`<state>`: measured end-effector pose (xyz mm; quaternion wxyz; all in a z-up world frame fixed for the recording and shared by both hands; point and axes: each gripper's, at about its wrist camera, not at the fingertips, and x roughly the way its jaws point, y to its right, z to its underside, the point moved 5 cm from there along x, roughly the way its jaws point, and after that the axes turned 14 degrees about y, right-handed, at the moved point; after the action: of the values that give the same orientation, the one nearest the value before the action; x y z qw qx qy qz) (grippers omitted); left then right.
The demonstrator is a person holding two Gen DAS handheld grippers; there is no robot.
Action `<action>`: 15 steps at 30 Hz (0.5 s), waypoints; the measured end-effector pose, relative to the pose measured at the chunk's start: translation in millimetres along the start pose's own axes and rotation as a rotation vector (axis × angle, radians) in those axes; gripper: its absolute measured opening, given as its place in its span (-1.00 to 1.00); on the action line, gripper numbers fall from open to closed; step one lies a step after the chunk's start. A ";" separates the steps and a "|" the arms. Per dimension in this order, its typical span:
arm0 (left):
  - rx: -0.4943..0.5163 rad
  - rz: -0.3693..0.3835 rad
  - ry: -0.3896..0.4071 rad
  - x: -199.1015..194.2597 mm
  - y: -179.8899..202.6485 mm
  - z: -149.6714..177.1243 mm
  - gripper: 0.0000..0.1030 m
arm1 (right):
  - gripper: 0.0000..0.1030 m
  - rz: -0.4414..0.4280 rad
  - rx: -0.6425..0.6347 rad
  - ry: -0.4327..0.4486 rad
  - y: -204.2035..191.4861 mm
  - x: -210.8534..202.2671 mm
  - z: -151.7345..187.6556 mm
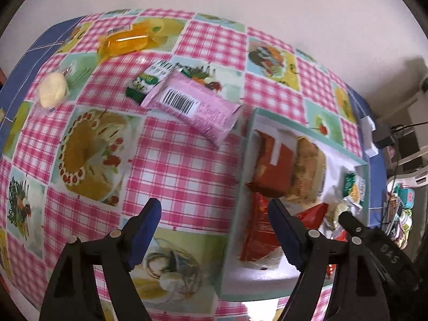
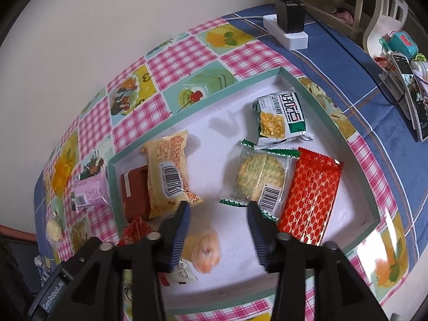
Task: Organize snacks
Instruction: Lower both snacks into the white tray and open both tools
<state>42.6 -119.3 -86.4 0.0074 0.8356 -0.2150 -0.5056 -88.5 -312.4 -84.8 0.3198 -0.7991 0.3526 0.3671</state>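
Observation:
A shallow box (image 2: 281, 73) with a teal rim and white floor holds several snacks: a yellow bread pack (image 2: 171, 171), a green-white cracker pack (image 2: 281, 115), a round biscuit pack (image 2: 259, 176), a red patterned pack (image 2: 310, 200) and a small orange-white bun (image 2: 206, 248). My right gripper (image 2: 218, 208) is open and empty above the box floor, over the bun. My left gripper (image 1: 214, 211) is open and empty above the tablecloth, beside the box (image 1: 256, 112). On the cloth lie a pink pack (image 1: 192, 104), a green pack (image 1: 147, 80), an orange pack (image 1: 125, 40) and a white bun (image 1: 52, 91).
The checked pink tablecloth (image 1: 176, 171) covers a blue-clothed table (image 2: 374, 85). A white power strip with a black plug (image 2: 289, 29) sits at the back. A phone on a stand (image 2: 412, 99) and clutter stand at the right edge.

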 end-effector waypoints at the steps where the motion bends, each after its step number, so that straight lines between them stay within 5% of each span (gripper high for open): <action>1: 0.003 -0.011 -0.005 1.6 -1.1 1.0 0.60 | 0.16 0.001 -0.004 0.001 -0.7 -0.1 -0.1; 15: 0.117 0.020 -0.032 5.2 33.6 17.4 0.60 | 0.23 0.011 0.012 0.021 3.7 -8.7 -3.3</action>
<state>18.1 -148.1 -91.5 -0.0400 0.8242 -0.2527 -0.5053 -94.5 -314.1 -76.9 0.3188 -0.7991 0.3623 0.3584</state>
